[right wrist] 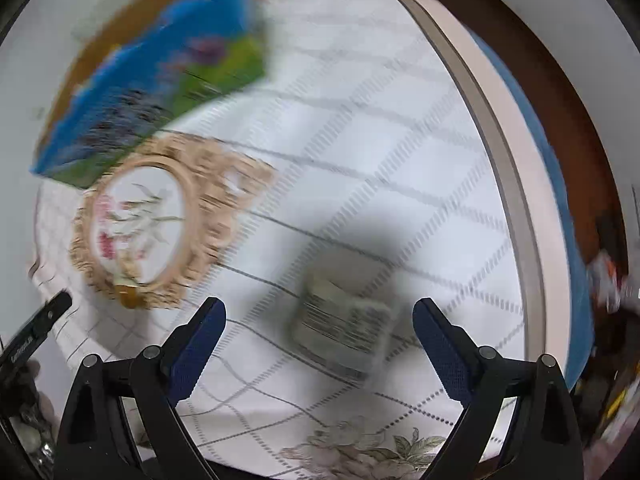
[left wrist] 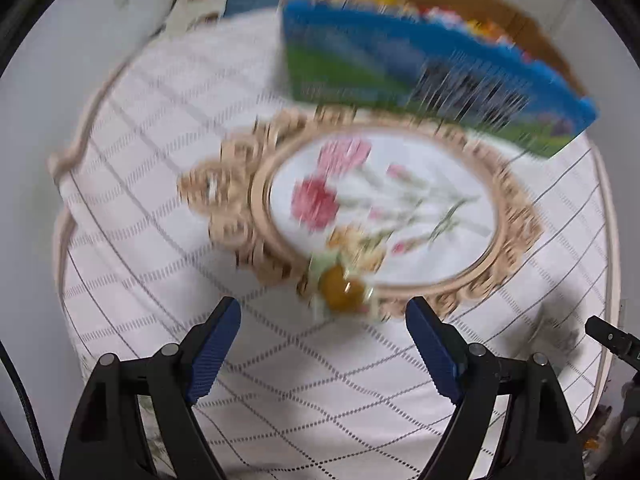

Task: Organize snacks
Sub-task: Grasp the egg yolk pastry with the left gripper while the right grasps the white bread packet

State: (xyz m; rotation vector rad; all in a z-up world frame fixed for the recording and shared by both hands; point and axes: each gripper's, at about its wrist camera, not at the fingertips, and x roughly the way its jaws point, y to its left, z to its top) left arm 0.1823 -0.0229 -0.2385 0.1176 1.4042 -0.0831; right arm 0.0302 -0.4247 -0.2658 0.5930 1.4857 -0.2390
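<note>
A blue and green cardboard box (left wrist: 420,76) holding colourful snack packets stands at the far side of the round table; it also shows blurred in the right wrist view (right wrist: 160,92). A small amber wrapped snack (left wrist: 342,286) lies at the near rim of an oval floral doily (left wrist: 384,204), just ahead of my left gripper (left wrist: 322,322), which is open and empty. A pale packaged snack (right wrist: 344,320) lies on the cloth between and just beyond the fingers of my right gripper (right wrist: 320,322), which is open and empty. Both views are motion-blurred.
The table has a white checked cloth (left wrist: 160,184) and a pale rim (right wrist: 520,184). The doily also shows in the right wrist view (right wrist: 156,220). The other gripper's tip (left wrist: 612,338) shows at the right edge. Clutter (right wrist: 612,280) lies beyond the table on the right.
</note>
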